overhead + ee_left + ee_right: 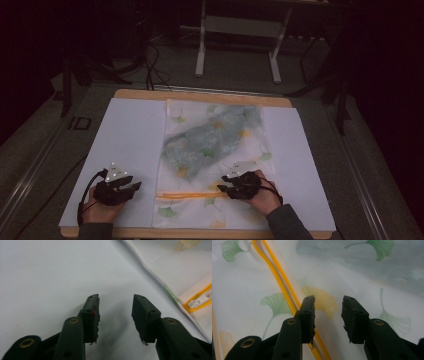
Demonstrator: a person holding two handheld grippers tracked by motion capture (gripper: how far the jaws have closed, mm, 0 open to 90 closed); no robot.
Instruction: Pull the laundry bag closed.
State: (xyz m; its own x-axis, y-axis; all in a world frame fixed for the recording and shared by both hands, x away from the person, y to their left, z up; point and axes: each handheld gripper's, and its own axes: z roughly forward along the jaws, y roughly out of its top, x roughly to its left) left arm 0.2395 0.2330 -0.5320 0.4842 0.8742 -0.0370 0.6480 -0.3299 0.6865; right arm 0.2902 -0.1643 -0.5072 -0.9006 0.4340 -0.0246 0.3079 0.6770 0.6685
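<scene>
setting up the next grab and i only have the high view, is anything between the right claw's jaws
Observer: No. The right claw is open over the leaf-print mesh bag, nothing between its jaws.
Operator: where's the zipper from it
Observer: The orange zipper runs under its jaw on the left in the right gripper view.
Operator: and the left claw
Observer: The left claw is open over the white sheet; the white zipper pull lies at the bag's edge, apart from it.
</scene>
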